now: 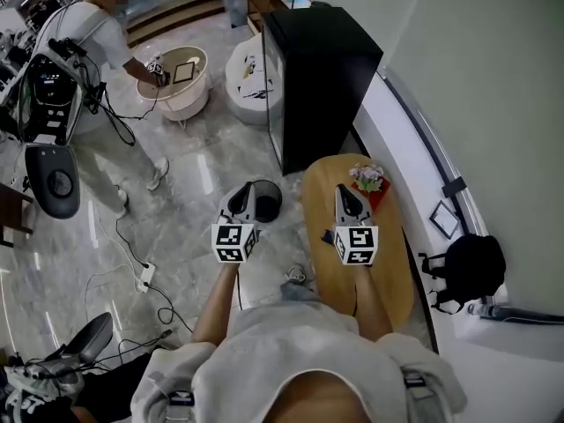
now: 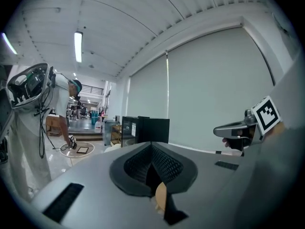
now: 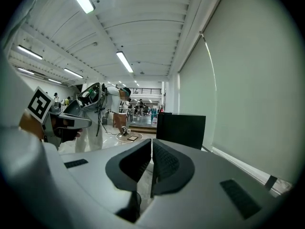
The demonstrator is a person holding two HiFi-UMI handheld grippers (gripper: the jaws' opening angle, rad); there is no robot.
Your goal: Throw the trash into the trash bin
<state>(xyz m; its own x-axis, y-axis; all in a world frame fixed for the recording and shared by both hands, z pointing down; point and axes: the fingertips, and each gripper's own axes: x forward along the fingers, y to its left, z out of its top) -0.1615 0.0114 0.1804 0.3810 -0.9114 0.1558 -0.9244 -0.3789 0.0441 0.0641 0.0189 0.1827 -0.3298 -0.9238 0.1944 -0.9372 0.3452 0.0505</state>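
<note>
Far left: person at round white table, marble floor. Left tongs pressed together, pinching nothing, over floor. Black trash bin on floor just right of them, beside oval wooden surface. Right tongs pressed together above surface, flower pot near. Backpack far right.

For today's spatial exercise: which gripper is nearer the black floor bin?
Left. The left gripper is beside the black bin; the right gripper is farther, over the wooden table.
</note>
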